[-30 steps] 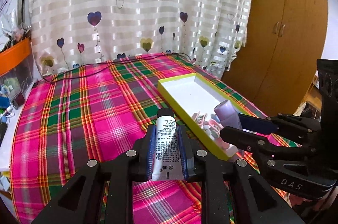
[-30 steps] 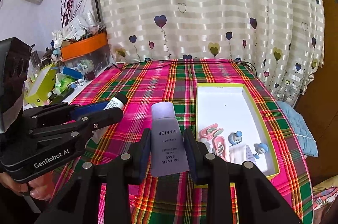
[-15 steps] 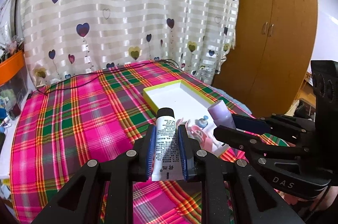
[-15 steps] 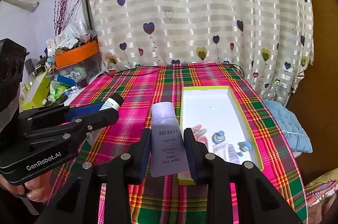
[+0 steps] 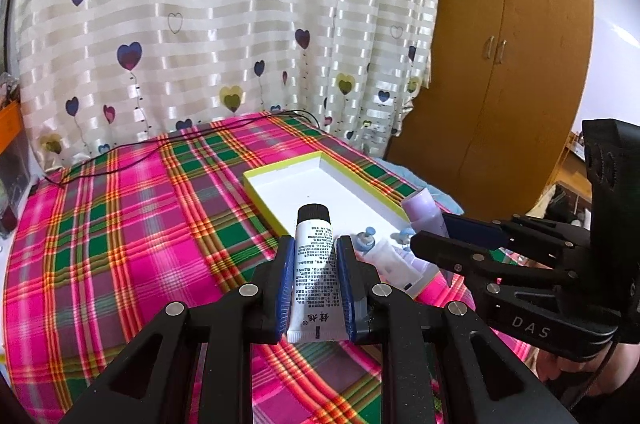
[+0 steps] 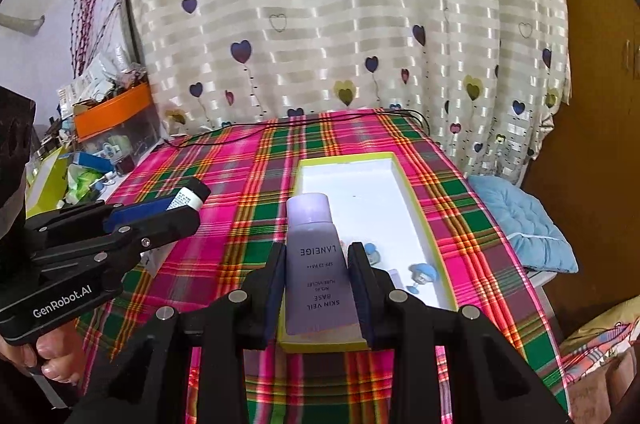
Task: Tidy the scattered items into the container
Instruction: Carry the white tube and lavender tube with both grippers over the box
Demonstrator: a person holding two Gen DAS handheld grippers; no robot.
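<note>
Box [image 6: 416, 207] sits on the bench [image 6: 248, 183], small clips [image 6: 422, 274] inside it, curtain [image 6: 340, 23] behind, cushion [image 6: 524, 220] off right.

Left gripper [image 5: 316, 288] and right gripper [image 6: 318, 288] each clamped, pointing downward side by side

lilac tube [image 6: 318, 264] – LANEIGE, SKIN VEIL BASE | left tongs [image 6: 176, 212] – GenRobot.AI | right tongs [image 5: 440, 236] – DAS

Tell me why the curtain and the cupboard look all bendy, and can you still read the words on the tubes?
Left wrist view: the fisheye lens bows the curtain and wardrobe, with dark corners; the white tube in the left claw is sharp, its print tiny. Right wrist view: the same bending; the purple tube in the right claw reads LANEIGE clearly, upside down.
</note>
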